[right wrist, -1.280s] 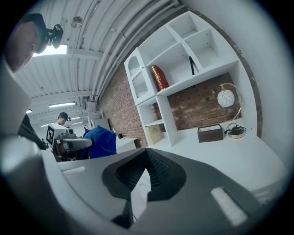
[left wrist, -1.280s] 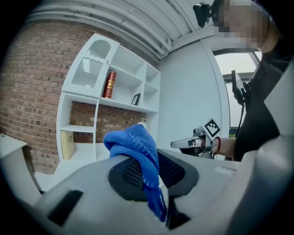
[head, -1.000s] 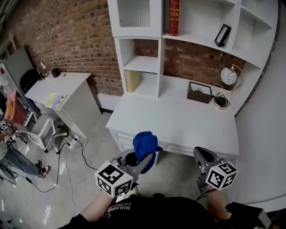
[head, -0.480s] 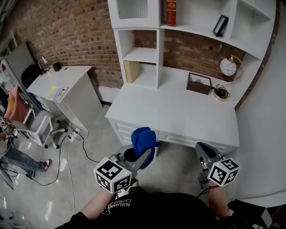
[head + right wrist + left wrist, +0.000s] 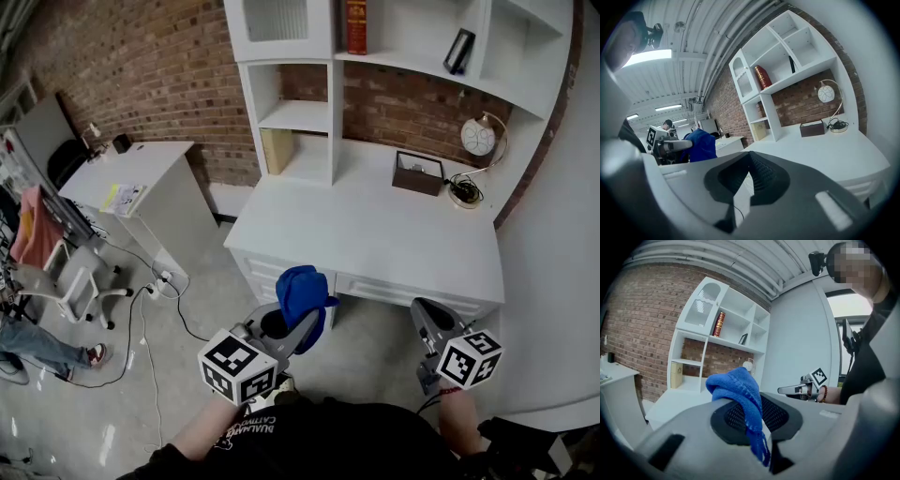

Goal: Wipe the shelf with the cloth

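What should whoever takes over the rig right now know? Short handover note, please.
Left gripper: shut on the blue cloth, held short of the desk, over the floor.
Right gripper: shut, empty, level with the left one.
Shelf unit: at the back of the desk, cloth nowhere near it yet.
Done: cloth in hand.
Left: step in, reach over the desk and wipe the shelf.

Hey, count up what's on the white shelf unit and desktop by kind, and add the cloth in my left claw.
Red book: 1
Black frame: 1
Tan box: 1
Dark brown box: 1
Globe lamp: 1
Blue cloth: 1
Total: 6
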`<state>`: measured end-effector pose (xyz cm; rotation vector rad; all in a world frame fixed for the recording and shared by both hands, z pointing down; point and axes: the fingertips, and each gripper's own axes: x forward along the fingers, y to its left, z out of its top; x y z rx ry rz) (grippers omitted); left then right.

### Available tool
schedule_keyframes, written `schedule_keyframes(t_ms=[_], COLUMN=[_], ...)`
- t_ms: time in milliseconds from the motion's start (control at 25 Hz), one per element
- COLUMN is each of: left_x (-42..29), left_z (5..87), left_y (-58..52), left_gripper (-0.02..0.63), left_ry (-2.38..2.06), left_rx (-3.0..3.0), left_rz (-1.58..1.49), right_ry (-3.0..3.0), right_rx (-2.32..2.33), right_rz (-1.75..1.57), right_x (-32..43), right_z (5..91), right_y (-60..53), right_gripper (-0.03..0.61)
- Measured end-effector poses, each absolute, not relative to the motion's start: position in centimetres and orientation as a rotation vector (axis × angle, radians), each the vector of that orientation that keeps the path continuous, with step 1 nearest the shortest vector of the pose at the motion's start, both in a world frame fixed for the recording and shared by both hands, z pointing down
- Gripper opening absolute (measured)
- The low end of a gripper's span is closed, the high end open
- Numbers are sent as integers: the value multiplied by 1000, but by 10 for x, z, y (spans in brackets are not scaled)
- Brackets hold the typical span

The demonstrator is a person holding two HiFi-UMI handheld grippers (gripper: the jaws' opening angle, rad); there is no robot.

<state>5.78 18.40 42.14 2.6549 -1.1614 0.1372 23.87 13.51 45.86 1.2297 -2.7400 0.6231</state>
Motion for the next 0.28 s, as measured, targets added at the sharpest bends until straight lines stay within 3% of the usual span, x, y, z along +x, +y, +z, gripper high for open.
schedule_keyframes(t_ms=[280], left_x=[57], left_z=[424], left_y=[188], left_gripper=[54], left_ry=[-1148], left_rx=[2661], left_rz=[149], right_ry=[-2730], right_rx=[1236], right_rz=[634], right_x=[237], right_z=[463], right_y=[141], right_gripper=[8])
